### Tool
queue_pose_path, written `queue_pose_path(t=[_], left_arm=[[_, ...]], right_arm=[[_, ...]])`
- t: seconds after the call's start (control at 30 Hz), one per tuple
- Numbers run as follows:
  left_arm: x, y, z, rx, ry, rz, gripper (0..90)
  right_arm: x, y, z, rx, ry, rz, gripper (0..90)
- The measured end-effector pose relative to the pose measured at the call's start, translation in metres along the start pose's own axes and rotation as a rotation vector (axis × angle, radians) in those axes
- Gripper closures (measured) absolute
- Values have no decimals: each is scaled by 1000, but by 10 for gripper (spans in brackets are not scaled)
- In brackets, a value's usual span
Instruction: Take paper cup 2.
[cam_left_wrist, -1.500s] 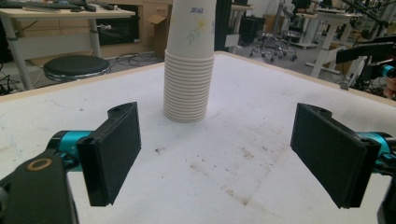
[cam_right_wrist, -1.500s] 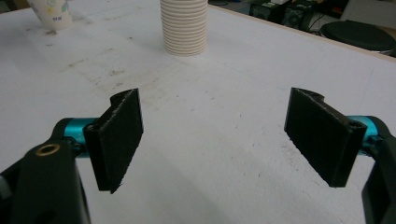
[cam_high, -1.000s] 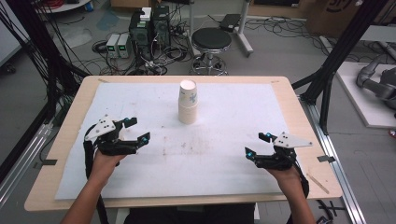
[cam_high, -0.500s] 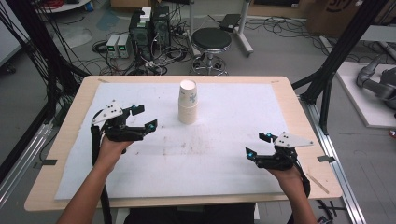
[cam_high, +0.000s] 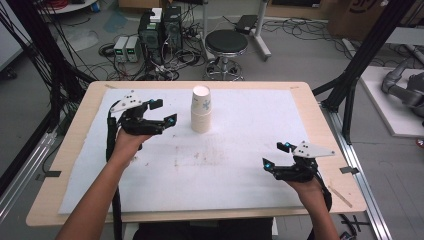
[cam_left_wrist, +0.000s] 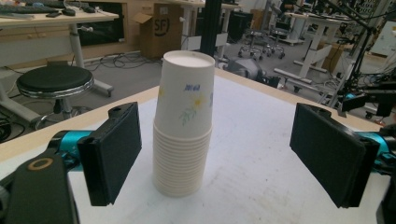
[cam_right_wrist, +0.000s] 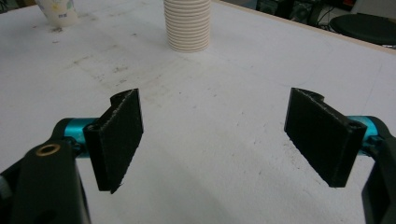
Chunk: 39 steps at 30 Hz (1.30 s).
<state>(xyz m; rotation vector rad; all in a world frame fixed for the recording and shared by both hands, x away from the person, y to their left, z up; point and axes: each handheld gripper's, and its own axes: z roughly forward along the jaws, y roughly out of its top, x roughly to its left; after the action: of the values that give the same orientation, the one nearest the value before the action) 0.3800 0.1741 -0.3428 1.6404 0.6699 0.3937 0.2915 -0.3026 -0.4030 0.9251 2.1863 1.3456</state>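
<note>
Stack of paper cups (cam_high: 202, 111) upside down on the white sheet (cam_high: 240, 150) covering the tabletop (cam_high: 75, 130), at its far middle. Left gripper (cam_high: 162, 112) just left of the stack, held above the sheet, jaws spread wide and pointing toward the cups, not touching them. Left forearm (cam_high: 97, 192) reaching diagonally forward from the near left edge, hand (cam_high: 127, 141) wrapped around the gripper's handle. Seen along the left gripper (cam_left_wrist: 215, 154): stack (cam_left_wrist: 183, 123) framed between the two black pads, nearer the left one, clear gaps either side. Right gripper (cam_high: 276, 155) well to the right of the stack and nearer the person, low over the sheet, jaws also wide apart with nothing between them. Right gripper view: stack (cam_right_wrist: 187, 24) far ahead, a second flowered cup (cam_right_wrist: 56, 10) at upper left.
</note>
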Motion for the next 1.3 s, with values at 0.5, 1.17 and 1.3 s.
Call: queue_pose_path(t=[0.5,1.17,1.3], left_arm=[[12,30,64,91,8,-1,166],[13,33,130,169,41,-14,179],[13,29,137,201,54,-12,212]], right_arm=[[-2,1,-1,-9,8,7,201],[-4,-1,-3,-12,13,23,201],[-4,-2,-3,-9,14,22,201]])
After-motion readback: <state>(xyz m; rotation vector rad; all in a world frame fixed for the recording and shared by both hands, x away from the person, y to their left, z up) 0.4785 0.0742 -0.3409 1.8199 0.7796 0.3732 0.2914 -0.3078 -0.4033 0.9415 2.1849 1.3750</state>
